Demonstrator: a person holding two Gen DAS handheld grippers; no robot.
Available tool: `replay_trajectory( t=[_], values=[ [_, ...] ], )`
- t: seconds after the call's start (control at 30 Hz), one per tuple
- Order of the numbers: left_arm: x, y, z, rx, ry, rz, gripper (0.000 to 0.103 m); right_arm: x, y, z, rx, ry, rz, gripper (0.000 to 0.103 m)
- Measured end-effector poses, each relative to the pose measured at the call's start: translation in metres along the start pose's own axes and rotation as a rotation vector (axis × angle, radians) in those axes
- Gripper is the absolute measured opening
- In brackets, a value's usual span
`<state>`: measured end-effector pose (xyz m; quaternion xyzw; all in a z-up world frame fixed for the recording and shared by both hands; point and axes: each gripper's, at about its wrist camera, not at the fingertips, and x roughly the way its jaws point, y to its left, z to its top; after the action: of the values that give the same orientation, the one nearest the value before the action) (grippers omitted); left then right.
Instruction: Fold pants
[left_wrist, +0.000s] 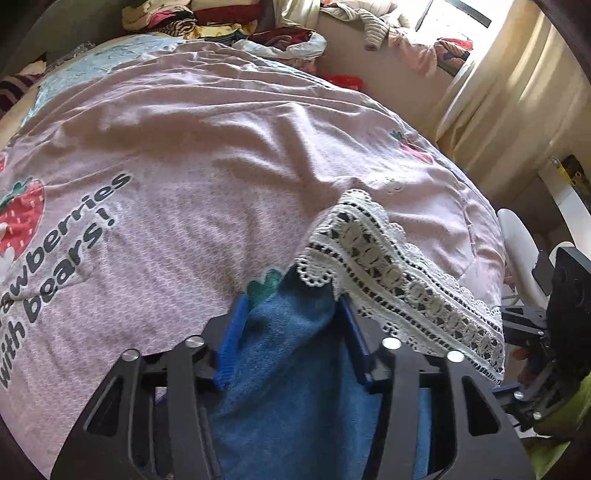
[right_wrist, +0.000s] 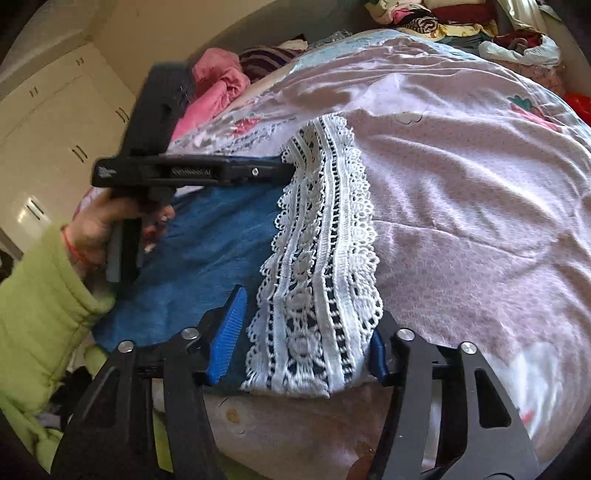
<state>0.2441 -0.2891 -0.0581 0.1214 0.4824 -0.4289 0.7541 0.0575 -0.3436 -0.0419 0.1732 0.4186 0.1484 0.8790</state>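
Observation:
The blue pants (left_wrist: 291, 373) with a white lace hem band (left_wrist: 399, 273) lie on the pink bedspread. My left gripper (left_wrist: 291, 314) is open, its blue fingers either side of the blue cloth, the lace draped over the right finger. In the right wrist view the pants (right_wrist: 207, 251) spread leftward and the lace band (right_wrist: 321, 266) runs away from me. My right gripper (right_wrist: 306, 325) is open around the near end of the lace. The left gripper (right_wrist: 284, 166) reaches in from the left, touching the far end of the lace.
The pink bedspread (left_wrist: 221, 155) with strawberry print and lettering covers the bed. Piles of clothes (left_wrist: 221, 22) lie at the far end, pink garments (right_wrist: 218, 88) at the left. Curtains (left_wrist: 517, 96) and a white chair (left_wrist: 521, 251) stand to the right; cupboards (right_wrist: 55, 122) to the left.

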Motion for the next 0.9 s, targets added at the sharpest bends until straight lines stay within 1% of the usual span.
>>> replay_trajectory(
  t=[0.03,0.07,0.1,0.23,0.27,0.3,0.33,0.47,0.57,0.67,0.73,0.77,0.8,0.87,0.9],
  values=[
    [-0.001,-0.002,-0.001,0.008,-0.002,0.001,0.04,0.001,0.001,0.002,-0.004,0.004,0.012,0.029],
    [-0.002,-0.003,-0.001,0.011,-0.006,-0.007,0.033,0.001,0.003,0.004,-0.01,0.007,0.027,0.021],
    [-0.003,-0.003,-0.001,0.01,-0.01,-0.014,0.026,0.0,0.007,0.005,-0.019,0.003,0.035,0.021],
    [-0.015,-0.004,-0.005,0.007,-0.048,-0.035,0.019,-0.007,0.034,0.013,-0.086,-0.022,0.057,0.019],
    [-0.02,-0.003,-0.006,-0.002,-0.064,-0.05,0.016,-0.009,0.042,0.015,-0.105,-0.031,0.065,0.018],
    [-0.027,-0.001,-0.009,-0.013,-0.084,-0.069,0.011,-0.011,0.048,0.017,-0.119,-0.034,0.07,0.018],
    [-0.032,0.0,-0.01,-0.019,-0.1,-0.08,0.011,-0.014,0.058,0.02,-0.144,-0.041,0.078,0.018],
    [-0.068,0.009,-0.026,-0.056,-0.188,-0.112,0.011,-0.02,0.098,0.028,-0.252,-0.059,0.098,0.018],
    [-0.098,0.023,-0.046,-0.107,-0.256,-0.128,0.011,-0.02,0.133,0.029,-0.34,-0.06,0.123,0.018],
    [-0.129,0.039,-0.071,-0.159,-0.327,-0.115,0.011,-0.002,0.17,0.027,-0.427,-0.025,0.156,0.018],
    [-0.145,0.054,-0.094,-0.21,-0.345,-0.093,0.018,0.015,0.19,0.02,-0.478,0.014,0.162,0.018],
    [-0.151,0.061,-0.105,-0.24,-0.353,-0.065,0.026,0.026,0.202,0.015,-0.513,0.04,0.16,0.018],
    [-0.156,0.068,-0.117,-0.265,-0.356,-0.05,0.031,0.035,0.212,0.011,-0.548,0.061,0.161,0.018],
    [-0.17,0.085,-0.147,-0.35,-0.372,-0.009,0.033,0.052,0.232,-0.002,-0.624,0.104,0.131,0.018],
    [-0.177,0.093,-0.162,-0.396,-0.376,0.011,0.038,0.064,0.246,-0.012,-0.692,0.128,0.092,0.018]
  ],
)
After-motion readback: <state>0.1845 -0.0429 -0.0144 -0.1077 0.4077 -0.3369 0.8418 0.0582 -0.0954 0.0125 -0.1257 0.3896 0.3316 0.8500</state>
